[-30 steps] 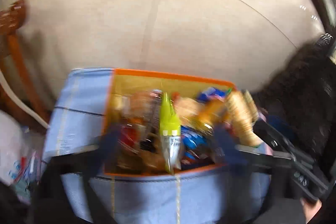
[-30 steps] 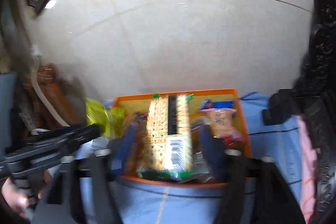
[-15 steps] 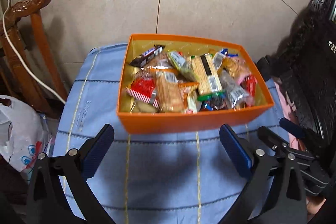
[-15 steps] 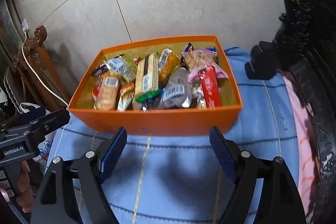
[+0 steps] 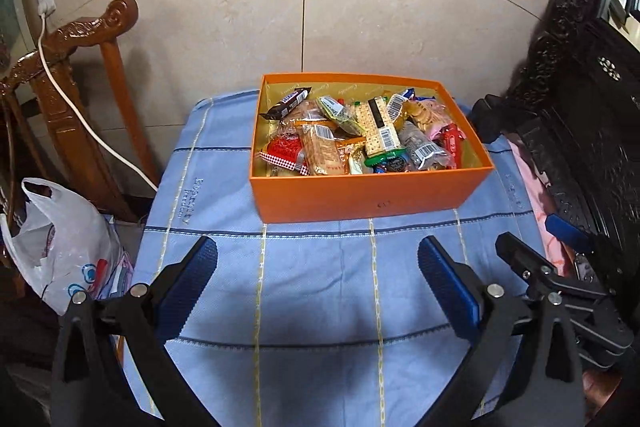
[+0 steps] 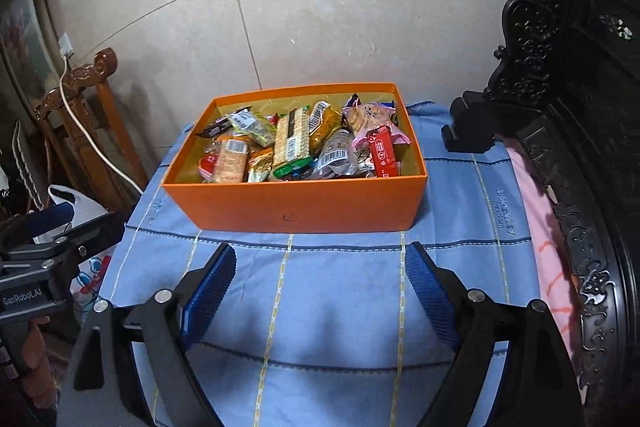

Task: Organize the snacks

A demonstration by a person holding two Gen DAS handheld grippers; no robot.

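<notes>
Snacks (image 6: 296, 143) in orange box (image 6: 296, 205), counter's far edge: light, crinkly, slippery wrappers, crushable; pinch pkt ends. Left hand-held gripper (image 5: 318, 277) & right hand-held gripper (image 6: 318, 281) both apart, empty; right's just been widening.

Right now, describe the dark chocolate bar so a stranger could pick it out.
Find the orange box on the blue cloth. Look in its far left corner, by the wall: the chocolate bar lies there slanted. It is the only dark brown wrapper with white lettering among paler packets.
</notes>
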